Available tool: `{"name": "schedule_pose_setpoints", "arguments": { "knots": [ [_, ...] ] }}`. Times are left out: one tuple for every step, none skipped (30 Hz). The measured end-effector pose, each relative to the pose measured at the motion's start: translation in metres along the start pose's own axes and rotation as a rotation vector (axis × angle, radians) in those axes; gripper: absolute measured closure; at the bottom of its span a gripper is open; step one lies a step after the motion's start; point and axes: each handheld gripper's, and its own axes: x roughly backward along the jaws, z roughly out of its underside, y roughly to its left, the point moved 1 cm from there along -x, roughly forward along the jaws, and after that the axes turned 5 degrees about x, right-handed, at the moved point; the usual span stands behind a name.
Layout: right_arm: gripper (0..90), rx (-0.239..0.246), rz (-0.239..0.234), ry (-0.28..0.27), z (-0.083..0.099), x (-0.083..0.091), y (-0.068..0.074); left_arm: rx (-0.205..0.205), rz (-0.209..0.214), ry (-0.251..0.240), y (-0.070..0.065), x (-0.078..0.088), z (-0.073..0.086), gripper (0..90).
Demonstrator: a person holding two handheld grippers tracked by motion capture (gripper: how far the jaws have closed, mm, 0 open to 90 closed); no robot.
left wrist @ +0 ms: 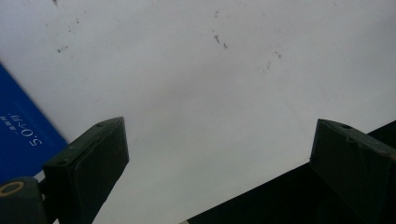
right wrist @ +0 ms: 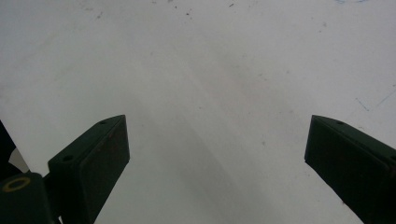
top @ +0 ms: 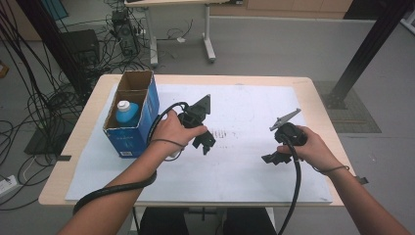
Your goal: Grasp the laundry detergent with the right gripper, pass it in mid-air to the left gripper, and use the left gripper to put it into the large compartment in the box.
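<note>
A person's two hands each hold a black gripper over a white sheet point(top: 235, 166) that covers the wooden table. My left gripper point(top: 204, 143) hangs low over the sheet just right of a blue cardboard box point(top: 132, 117); its jaws stand wide apart with nothing between them point(left wrist: 219, 154). A corner of that blue box point(left wrist: 23, 135) shows at the left of the left gripper view. My right gripper point(top: 272, 158) rests low over the sheet at the right, jaws spread wide and empty point(right wrist: 215, 154). Inside the open box stands a blue bottle with a white cap point(top: 126, 110).
The table's wooden edge point(top: 58, 193) runs along the near side. Thick black cables trail from both grippers over the front edge. Behind the table are tangled cables on the floor point(top: 44, 98), another table's legs point(top: 208, 44) and a black post point(top: 362, 58).
</note>
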Motion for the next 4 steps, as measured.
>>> {"name": "schedule_pose_setpoints", "arguments": {
  "knots": [
    [6.7,0.0,0.0,0.0,-0.0002,0.0002,0.0003,0.005,-0.001,-0.002,0.0,-0.0001,0.0003,4.9],
    [6.7,0.002,-0.002,-0.004,-0.0004,0.0003,0.0006,0.002,-0.002,0.001,0.0008,0.0005,0.0006,4.9],
    [6.7,0.0,0.001,-0.003,-0.0006,0.0007,0.0015,0.005,-0.001,-0.001,0.0008,0.0007,0.0007,4.9],
    [6.7,0.001,0.001,-0.003,-0.0006,0.0009,0.0018,0.006,0.0,-0.003,0.001,0.0009,0.0008,4.9]
  ]
}}
